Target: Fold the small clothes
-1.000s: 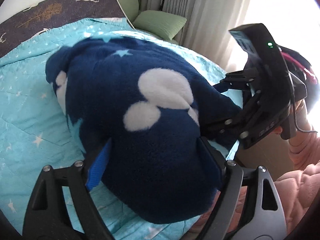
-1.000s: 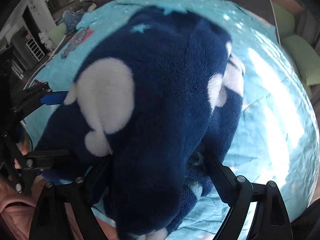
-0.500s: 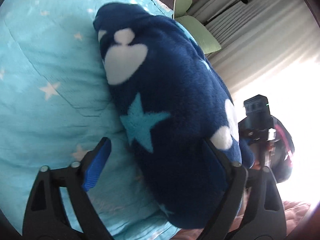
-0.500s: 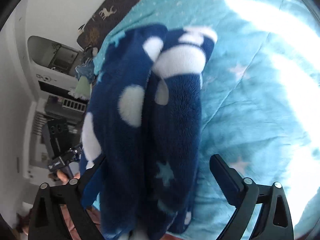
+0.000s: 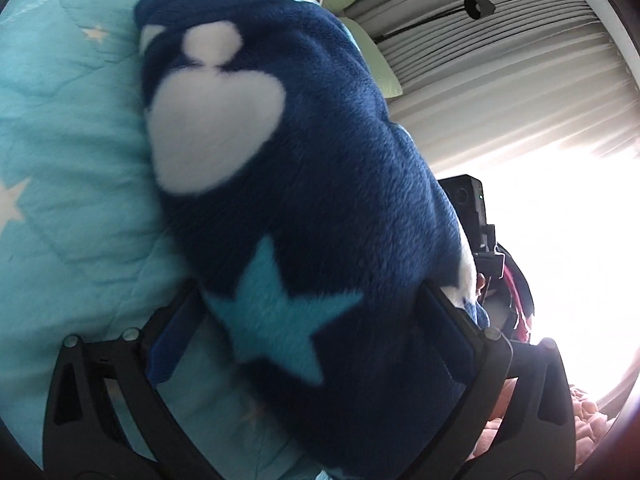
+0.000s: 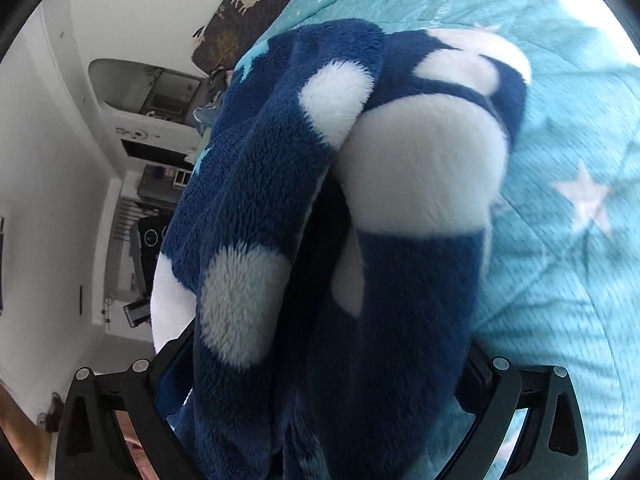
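A navy fleece garment (image 5: 304, 184), patterned with white blobs and a turquoise star, is seen bunched into a thick folded bundle on the turquoise star-print quilt (image 5: 60, 128). The quilt serves as the landmark: the bundle lies on it, with its far end nearer the green pillows (image 5: 376, 68) at the quilt's head.

The left gripper (image 5: 312, 320) is held over the near end of the bundle. Its jaws have just been opening and are spread wide; the fleece fills the gap between them, and whether the pads press on it cannot be told.

In the right wrist view the garment (image 6: 328, 240) is shown as two thick layers standing above the quilt (image 6: 560, 240). The right gripper (image 6: 320, 364) is likewise spread wide, its jaws having just been opening, with fleece packed between the fingers; a firm grip cannot be confirmed. The right gripper's black body (image 5: 472, 216) is seen beyond the bundle, off the quilt's edge.
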The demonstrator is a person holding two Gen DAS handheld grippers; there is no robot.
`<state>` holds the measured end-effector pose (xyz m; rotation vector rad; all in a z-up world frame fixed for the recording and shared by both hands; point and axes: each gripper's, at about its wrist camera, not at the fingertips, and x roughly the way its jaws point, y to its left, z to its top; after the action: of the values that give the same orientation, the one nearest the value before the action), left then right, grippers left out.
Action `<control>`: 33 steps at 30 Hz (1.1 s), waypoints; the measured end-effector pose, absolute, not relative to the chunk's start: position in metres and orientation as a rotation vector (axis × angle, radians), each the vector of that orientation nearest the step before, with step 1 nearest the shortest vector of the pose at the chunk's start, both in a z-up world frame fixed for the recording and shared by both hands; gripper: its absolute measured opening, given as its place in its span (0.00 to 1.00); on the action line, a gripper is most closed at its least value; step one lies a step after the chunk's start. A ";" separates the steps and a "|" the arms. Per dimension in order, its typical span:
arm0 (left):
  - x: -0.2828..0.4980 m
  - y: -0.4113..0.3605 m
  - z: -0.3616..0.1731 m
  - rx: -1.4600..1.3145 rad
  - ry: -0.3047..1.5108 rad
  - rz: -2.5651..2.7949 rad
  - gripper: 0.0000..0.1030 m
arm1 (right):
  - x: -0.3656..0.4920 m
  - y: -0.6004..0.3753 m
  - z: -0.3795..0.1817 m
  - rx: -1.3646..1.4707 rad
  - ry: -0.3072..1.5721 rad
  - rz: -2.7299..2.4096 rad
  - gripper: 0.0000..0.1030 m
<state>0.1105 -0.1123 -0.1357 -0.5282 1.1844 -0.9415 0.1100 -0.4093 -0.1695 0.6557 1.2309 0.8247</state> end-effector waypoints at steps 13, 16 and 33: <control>0.080 -0.104 -0.021 -0.377 0.838 -0.960 0.65 | 0.088 -0.408 -0.087 0.591 0.935 0.820 0.66; 0.099 -0.113 0.029 -0.293 0.750 -0.948 0.65 | 0.098 -0.412 -0.043 0.520 0.846 0.825 0.66; 0.259 -0.170 0.191 -0.048 0.493 -0.859 0.66 | 0.258 -0.448 0.149 0.427 0.617 0.734 0.69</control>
<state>0.2594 -0.1703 0.1907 -0.0484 0.4930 -0.8593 0.2584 -0.4476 0.1492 0.4272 0.6171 0.7342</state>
